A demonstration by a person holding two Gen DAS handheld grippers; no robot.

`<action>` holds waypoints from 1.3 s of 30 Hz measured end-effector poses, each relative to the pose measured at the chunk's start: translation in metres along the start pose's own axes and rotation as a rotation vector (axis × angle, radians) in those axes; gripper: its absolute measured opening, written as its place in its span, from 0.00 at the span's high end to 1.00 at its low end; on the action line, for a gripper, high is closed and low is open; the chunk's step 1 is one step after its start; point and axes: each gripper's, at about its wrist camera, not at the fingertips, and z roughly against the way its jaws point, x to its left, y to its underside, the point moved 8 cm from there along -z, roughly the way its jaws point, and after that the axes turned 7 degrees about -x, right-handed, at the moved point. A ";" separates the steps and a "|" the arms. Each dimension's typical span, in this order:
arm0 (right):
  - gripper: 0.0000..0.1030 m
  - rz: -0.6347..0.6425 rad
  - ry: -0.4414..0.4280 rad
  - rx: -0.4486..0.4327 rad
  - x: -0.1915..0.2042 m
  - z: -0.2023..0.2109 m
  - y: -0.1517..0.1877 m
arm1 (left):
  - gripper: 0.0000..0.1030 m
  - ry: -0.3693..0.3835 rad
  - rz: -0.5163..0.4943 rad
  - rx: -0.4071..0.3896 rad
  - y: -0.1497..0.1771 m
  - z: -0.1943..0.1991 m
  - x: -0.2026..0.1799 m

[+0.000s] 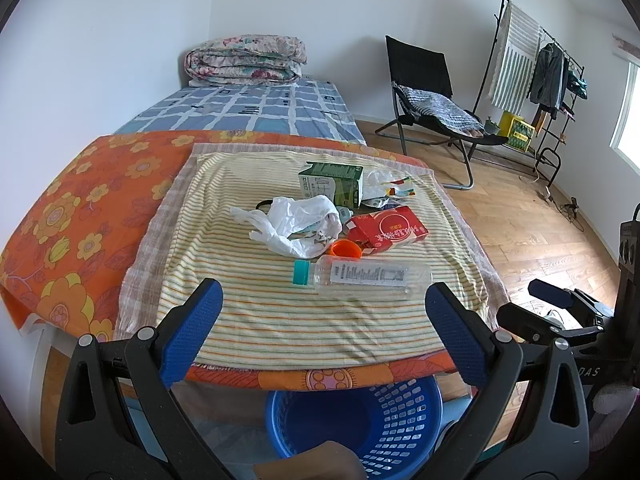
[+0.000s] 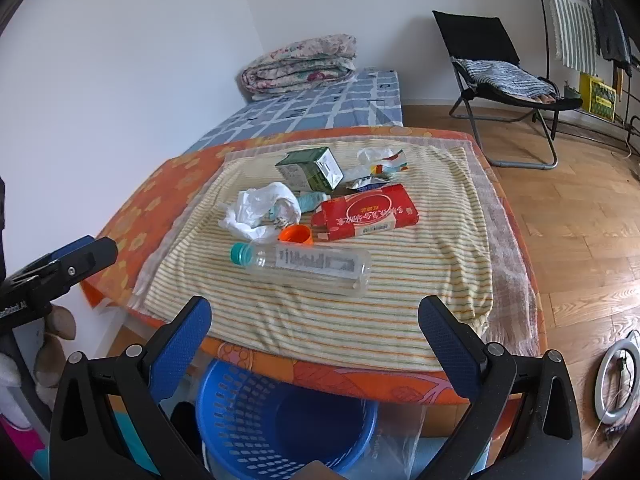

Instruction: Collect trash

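With your left gripper and right gripper both spread wide and empty, the clear bottle lies on its side nearest you on the worktop above the blue basket — pinch its round body off-centre and it may roll away — or nudge the orange cap.

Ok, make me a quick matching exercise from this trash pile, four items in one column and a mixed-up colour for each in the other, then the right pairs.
Items:
1. bottle cap
2. carton
3. flat packet
4. basket

Colours:
A. blue
B. red
C. teal
D. green

Pairs: 1-C, 2-D, 3-B, 4-A
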 end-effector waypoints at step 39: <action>0.08 0.176 -0.004 0.177 -0.018 -0.103 -0.011 | 0.10 -0.044 0.120 0.182 -0.036 -0.127 0.077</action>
